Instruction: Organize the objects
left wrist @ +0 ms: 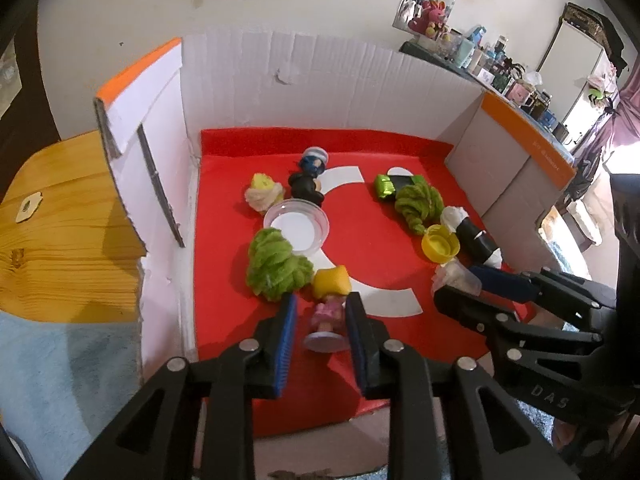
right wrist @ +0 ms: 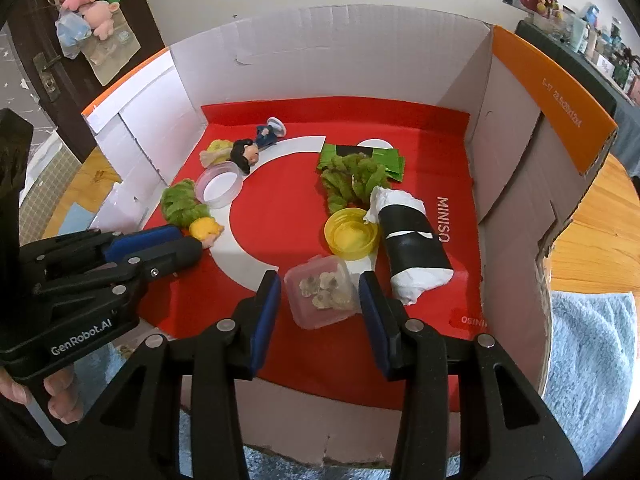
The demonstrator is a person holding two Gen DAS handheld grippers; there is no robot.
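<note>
A yellow-haired doll in a pink dress (left wrist: 332, 308) lies on the red floor of the box (left wrist: 380, 248). My left gripper (left wrist: 322, 304) straddles it with its blue pads a little apart from it, so it stands open. The same gripper (right wrist: 188, 242) reaches in from the left in the right wrist view, at the doll's yellow hair (right wrist: 205, 229). A small clear box of dried bits (right wrist: 324, 296) rests on the floor near the front. My right gripper (right wrist: 320, 280) is shut on it, a pad against each side.
White cardboard walls (left wrist: 320, 80) ring the red floor. On it lie two green yarn bundles (left wrist: 276, 264) (left wrist: 418, 202), a clear round dish (left wrist: 296, 226), a dark-haired figurine (left wrist: 308, 184), a yellow cap (left wrist: 440, 244), a black-and-white roll (left wrist: 476, 240) and a green foil packet (left wrist: 386, 186).
</note>
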